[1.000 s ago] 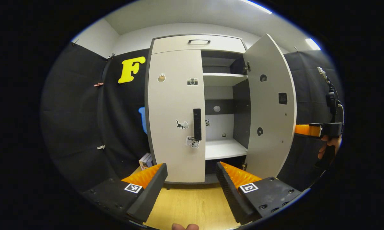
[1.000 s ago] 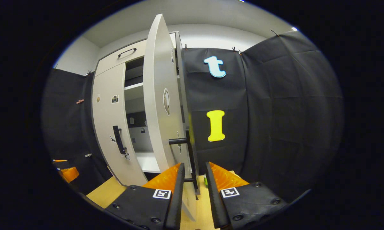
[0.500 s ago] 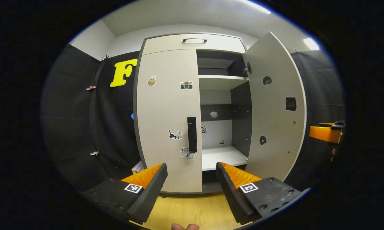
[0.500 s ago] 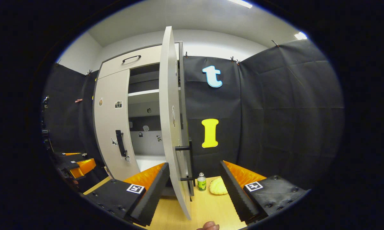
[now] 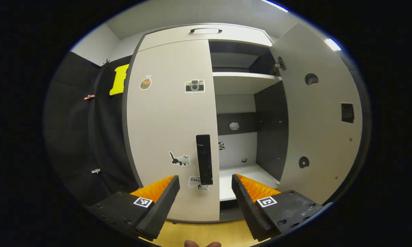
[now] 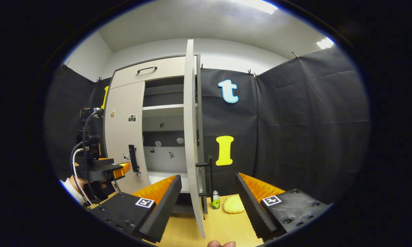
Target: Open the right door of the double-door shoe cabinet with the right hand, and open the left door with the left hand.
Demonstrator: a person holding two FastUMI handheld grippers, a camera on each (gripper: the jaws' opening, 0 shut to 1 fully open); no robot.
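Observation:
The shoe cabinet's left door (image 5: 168, 120) is closed, its black handle (image 5: 204, 159) just ahead and in line with the gap of my open left gripper (image 5: 205, 185). Nothing sits between the left fingers. The right door (image 5: 315, 113) stands swung wide, baring the shelves (image 5: 243, 77). In the right gripper view that right door (image 6: 191, 137) is edge-on, with its bar handle (image 6: 210, 176) a short way beyond my open right gripper (image 6: 209, 181), which touches nothing. The left gripper (image 6: 104, 169) also appears there, held by a hand, close to the left door's handle (image 6: 133, 158).
A top drawer with a black handle (image 5: 206, 31) caps the cabinet. A small green bottle (image 6: 215, 200) and a yellow lumpy object (image 6: 234, 204) sit on the wooden surface (image 6: 223, 226) beside the open door. Black cloth walls close in both sides.
My right gripper opened off the right door's handle and drew back. My left gripper moved closer to the left door's handle, staying open.

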